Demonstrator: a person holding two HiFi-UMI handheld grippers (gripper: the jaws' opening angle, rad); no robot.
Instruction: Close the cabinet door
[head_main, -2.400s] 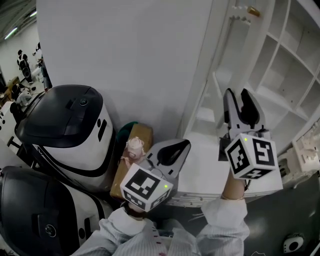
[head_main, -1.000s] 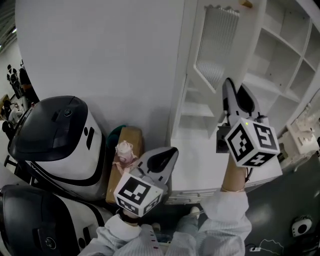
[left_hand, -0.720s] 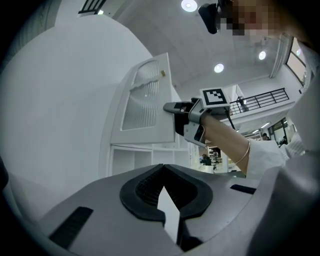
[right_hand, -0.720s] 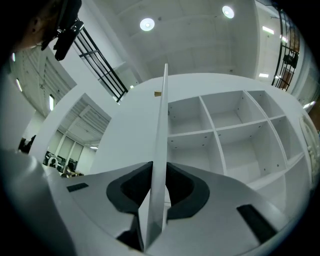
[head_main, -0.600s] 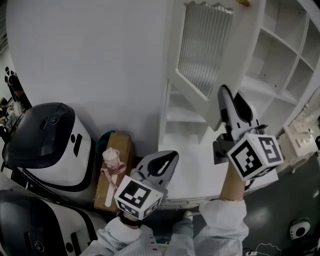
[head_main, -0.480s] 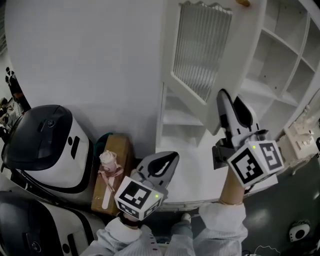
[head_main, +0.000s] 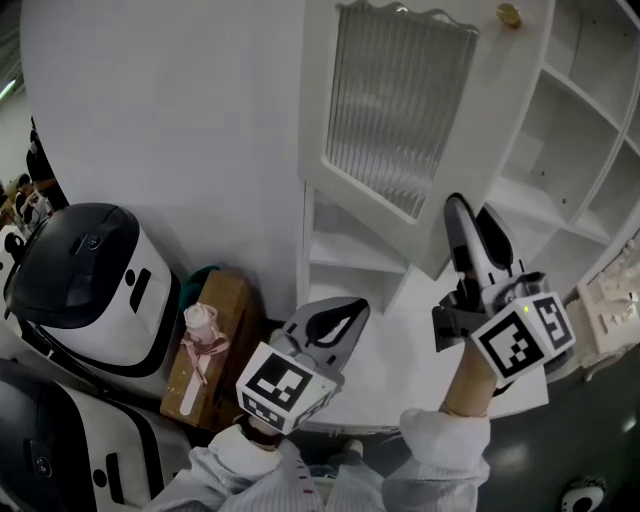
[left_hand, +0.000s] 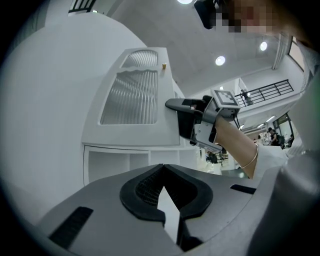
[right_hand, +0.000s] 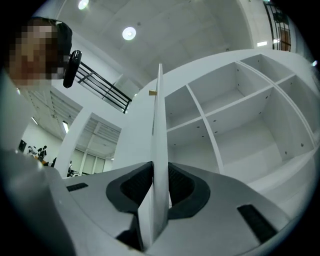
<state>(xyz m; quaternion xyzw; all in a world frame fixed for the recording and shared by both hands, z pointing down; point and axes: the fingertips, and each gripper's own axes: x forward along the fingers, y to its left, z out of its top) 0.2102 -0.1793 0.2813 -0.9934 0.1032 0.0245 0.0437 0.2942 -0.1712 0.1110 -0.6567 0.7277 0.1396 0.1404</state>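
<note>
1. The cabinet door (head_main: 400, 110), white with a ribbed glass panel and a small gold knob (head_main: 509, 15) at its free edge, now shows its broad face in the head view; a couple of seconds ago it was seen almost edge-on, so it has swung well round towards the cabinet (head_main: 560, 130)
2. The right gripper (head_main: 472, 210) reaches up at the right of the scene, and its fingers pinch the door's free edge near the lower corner; in the right gripper view the thin white panel stands upright between them, with open shelves to its right
3. This gripper has travelled with the door and kept its pinch on the edge throughout
4. The left gripper (head_main: 352, 305) is low and near, left of the right one, with its fingers pressed together at the tips and nothing between them; it has drifted across with the body and touches nothing
5. The door is not yet shut: it hangs at an angle in front of the left compartment, whose inner shelves (head_main: 345, 250) show below its lower edge
6. The white surface (head_main: 400, 360) lies beneath both grippers; a cardboard box (head_main: 205, 350) and a black and white machine (head_main: 90, 290) sit to the far left
7. Judging from this, the closing is well under way and probably past halfway, and what remains is to carry the edge in until the door meets the frame
</note>
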